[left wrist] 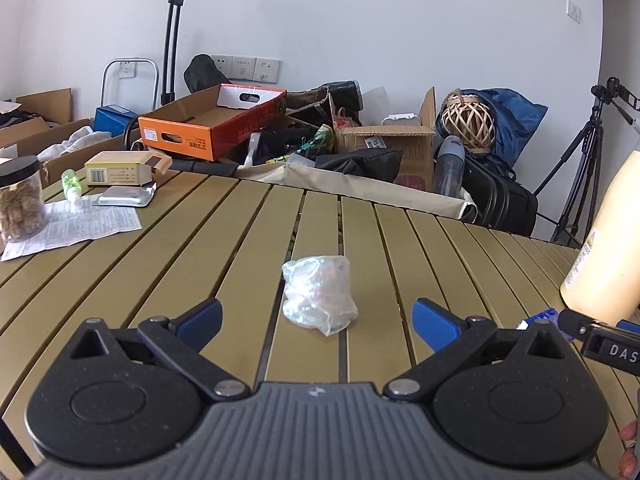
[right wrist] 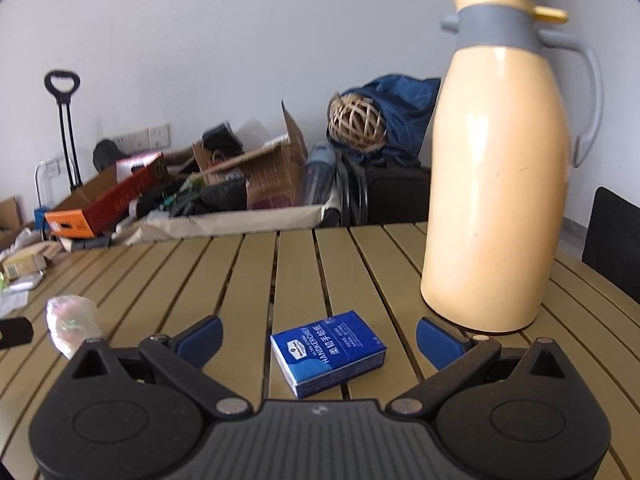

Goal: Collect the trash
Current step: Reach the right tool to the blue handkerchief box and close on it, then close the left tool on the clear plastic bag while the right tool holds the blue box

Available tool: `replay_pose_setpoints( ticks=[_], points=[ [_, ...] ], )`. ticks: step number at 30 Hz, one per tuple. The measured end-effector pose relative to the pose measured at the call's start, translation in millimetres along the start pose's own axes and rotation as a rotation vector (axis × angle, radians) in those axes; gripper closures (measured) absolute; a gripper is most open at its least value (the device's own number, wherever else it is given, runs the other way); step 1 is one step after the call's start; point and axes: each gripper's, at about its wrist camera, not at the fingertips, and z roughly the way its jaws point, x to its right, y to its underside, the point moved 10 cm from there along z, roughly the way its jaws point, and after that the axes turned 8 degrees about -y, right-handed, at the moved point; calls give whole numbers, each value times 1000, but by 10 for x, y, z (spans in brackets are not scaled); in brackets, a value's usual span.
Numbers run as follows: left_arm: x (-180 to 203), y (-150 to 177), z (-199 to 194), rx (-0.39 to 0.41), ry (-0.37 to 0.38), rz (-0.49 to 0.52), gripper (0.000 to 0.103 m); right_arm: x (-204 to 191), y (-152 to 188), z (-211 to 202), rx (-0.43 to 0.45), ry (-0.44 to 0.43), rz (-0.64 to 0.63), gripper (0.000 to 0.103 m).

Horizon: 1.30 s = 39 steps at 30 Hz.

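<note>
Honestly the main risk I see is the left gripper [left wrist: 316, 322] squashing the plastic wad [left wrist: 319, 295] flat or flicking it away, since crumpled film like that is light and springy and could slip off a fingertip if the jaws close off-centre. It could also drop partly into a gap between the table [left wrist: 200, 240] slats and snag. Over on the right, the flask [right wrist: 496, 184] stands just beside the right gripper [right wrist: 318, 338], so a sloppy swing could knock it. Position-wise, the wad sits on the table right between the left jaws, slightly ahead of the tips, not touched by either finger. Both grippers are spread wide and hold nothing. The tissue pack [right wrist: 328, 352] lies flat between the right jaws, roughly centred, also untouched.
</note>
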Motion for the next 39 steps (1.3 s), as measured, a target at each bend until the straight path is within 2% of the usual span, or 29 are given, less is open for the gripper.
replay_pose_setpoints(
  ticks=[9, 18, 26, 34, 39],
  points=[
    [143, -75, 349, -37, 0, 28, 0, 66, 32, 606, -154, 6, -6, 0],
    [179, -84, 509, -88, 6, 30, 0, 143, 138, 840, -241, 6, 40, 0],
    [164, -64, 602, -122, 4, 21, 0, 58, 182, 850, -255, -10, 12, 0],
    [156, -42, 648, -134, 4, 20, 0, 76, 178, 810, -240, 5, -11, 15],
    [157, -13, 706, -148, 4, 17, 0, 82, 157, 779, -221, -16, 1, 17]
  ],
)
